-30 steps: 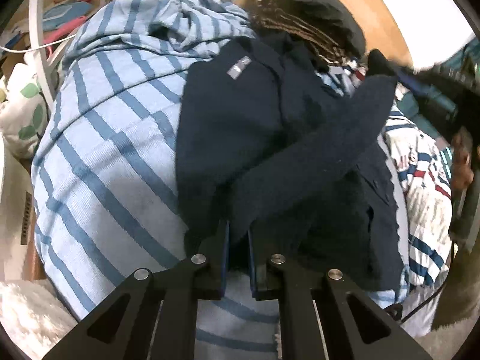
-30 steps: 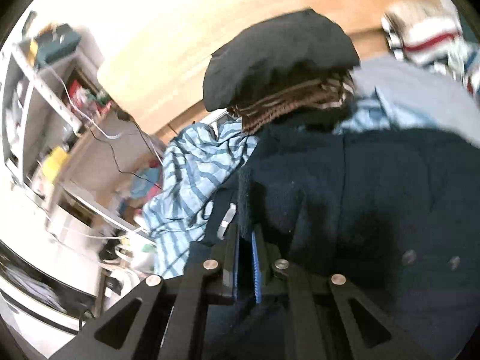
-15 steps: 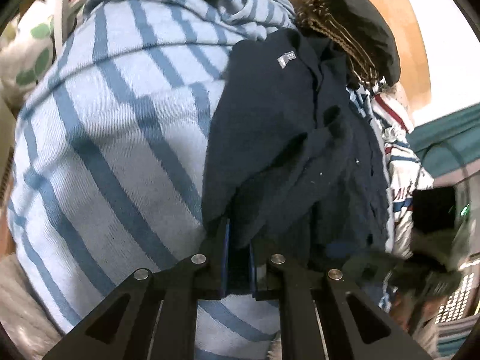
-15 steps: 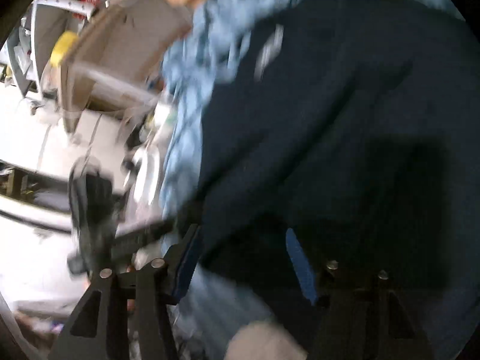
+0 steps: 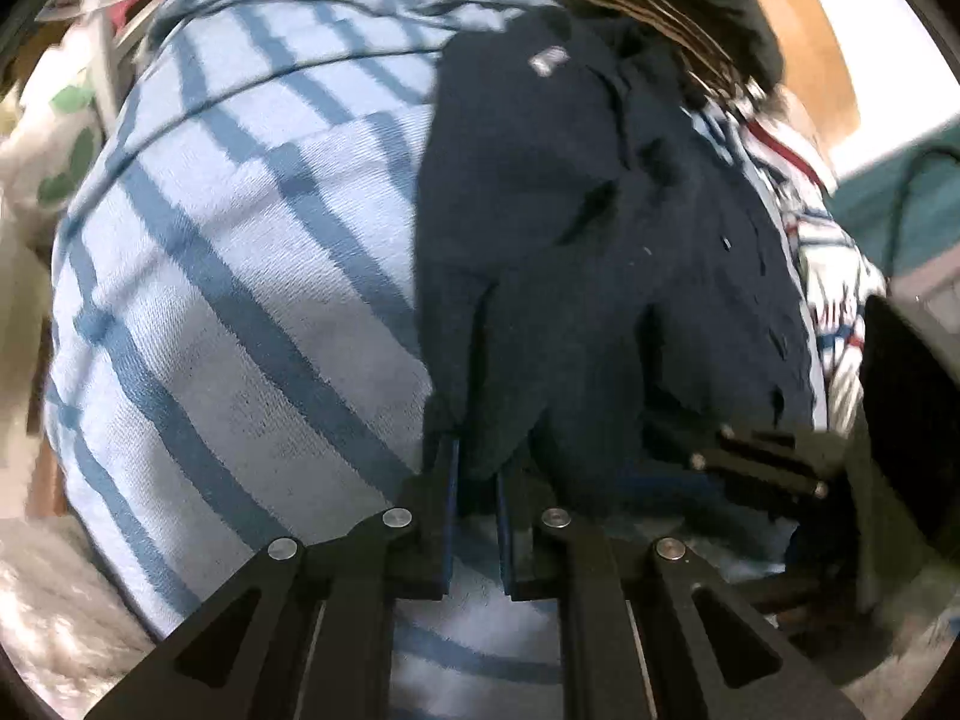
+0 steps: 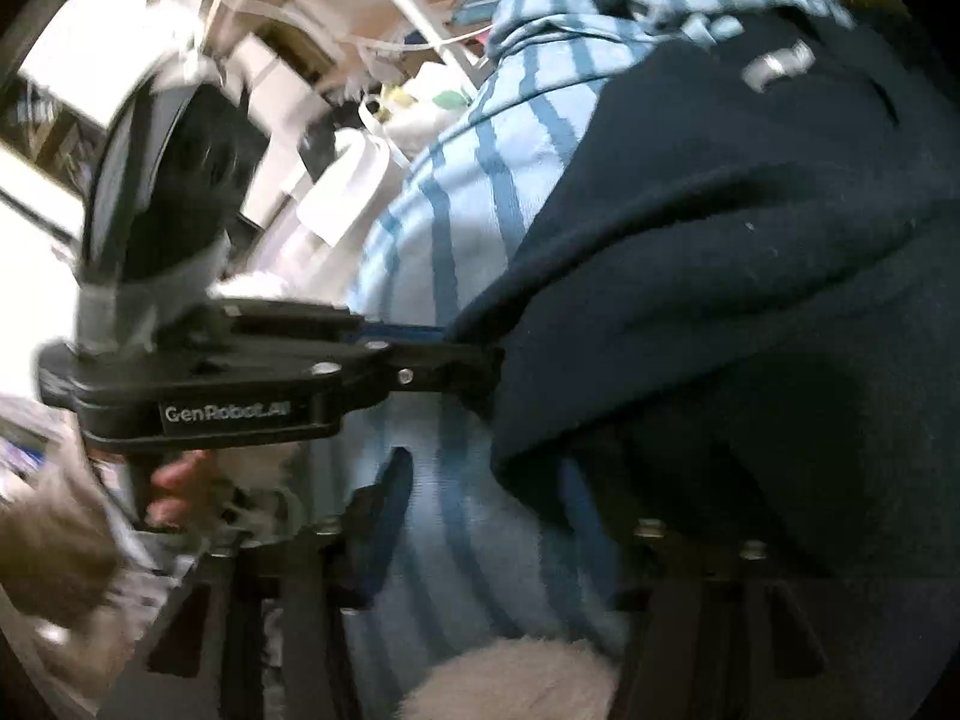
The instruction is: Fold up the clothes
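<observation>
Dim, fisheye-warped views; right view motion-blurred, with window glare at upper left.

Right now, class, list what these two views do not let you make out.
Label on the navy garment: both views, too small and blurred to read.
Dark cap: left wrist view, cut off by the top edge.
Left hand: right wrist view, motion-blurred, mostly covered by its sleeve.
Whatever lies under the striped fabric: both views, covered by it.

The dark navy cloth shirt (image 5: 600, 252) looks soft and matt. At its nine o'clock, the blue-striped cloth blanket (image 5: 240, 252) looks rough and woven.
</observation>
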